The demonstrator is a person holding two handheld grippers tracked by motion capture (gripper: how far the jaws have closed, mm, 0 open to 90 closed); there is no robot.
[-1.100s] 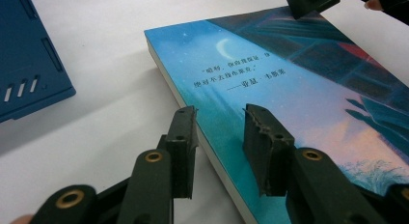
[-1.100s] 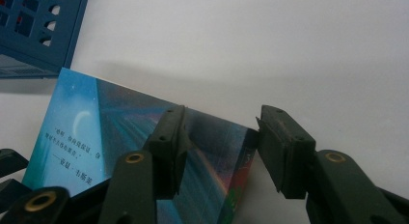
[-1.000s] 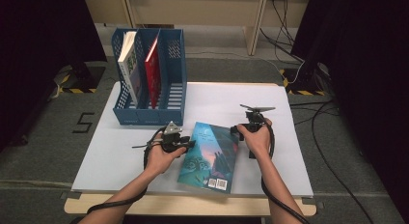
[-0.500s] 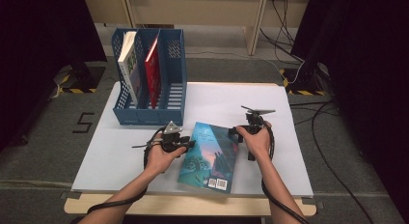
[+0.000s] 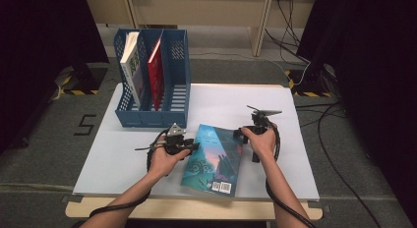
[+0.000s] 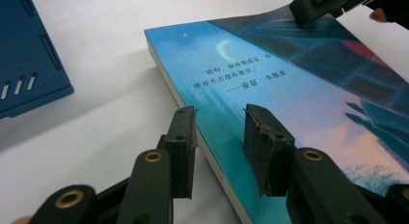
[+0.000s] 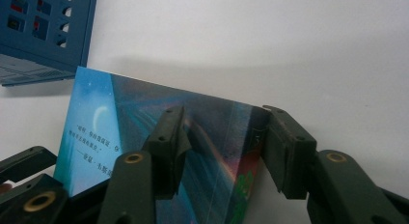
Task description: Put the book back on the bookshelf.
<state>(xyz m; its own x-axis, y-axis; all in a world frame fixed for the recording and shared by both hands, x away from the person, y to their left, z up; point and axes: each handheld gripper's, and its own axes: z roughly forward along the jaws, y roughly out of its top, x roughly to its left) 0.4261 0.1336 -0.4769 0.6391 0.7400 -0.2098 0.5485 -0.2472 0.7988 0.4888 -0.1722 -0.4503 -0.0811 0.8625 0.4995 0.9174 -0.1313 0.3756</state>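
The right gripper [image 7: 219,137] has just been closing its half-wide jaws astride the blue paperback book's [image 5: 214,159] edge; the left gripper [image 6: 219,137], narrowly parted, straddles the opposite edge; a two-handed lift looks near.

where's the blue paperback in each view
High view: paperback flat at table centre, between both hands.
Left gripper view: paperback right of centre, its edge between the jaws.
Right gripper view: paperback lower centre, its corner between the jaws.
Shared landmark: blue file rack.
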